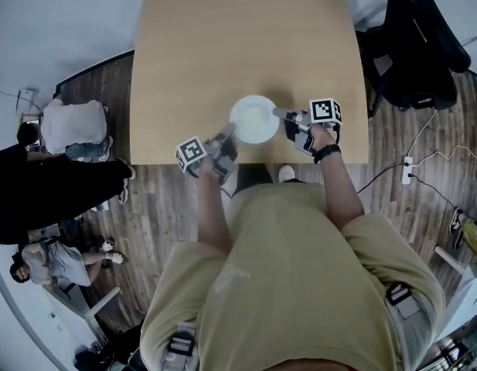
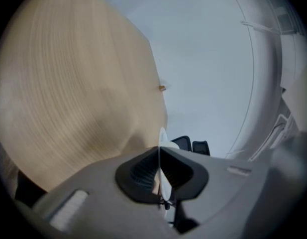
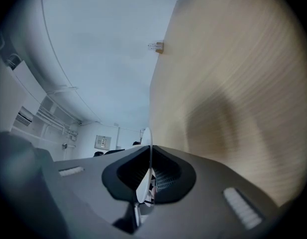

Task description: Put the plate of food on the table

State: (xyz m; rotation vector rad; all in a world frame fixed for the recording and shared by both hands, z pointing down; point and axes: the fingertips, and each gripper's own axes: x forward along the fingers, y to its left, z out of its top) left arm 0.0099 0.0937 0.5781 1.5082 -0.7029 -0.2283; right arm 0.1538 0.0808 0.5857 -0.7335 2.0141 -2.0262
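Both grippers are clamping the white plate [image 1: 253, 119] by its rim. The left gripper [image 1: 225, 137] is pinching the near-left edge and the right gripper [image 1: 283, 114] is pinching the right edge. In each gripper view the jaws are closing tight on the thin rim, seen edge-on between the pads. The plate is sitting level over the near-middle part of the wooden table [image 1: 223, 45], just inside the near edge. Can't tell whether it is touching the tabletop. A dark office chair [image 1: 424, 45] is standing off the table's far-right corner.
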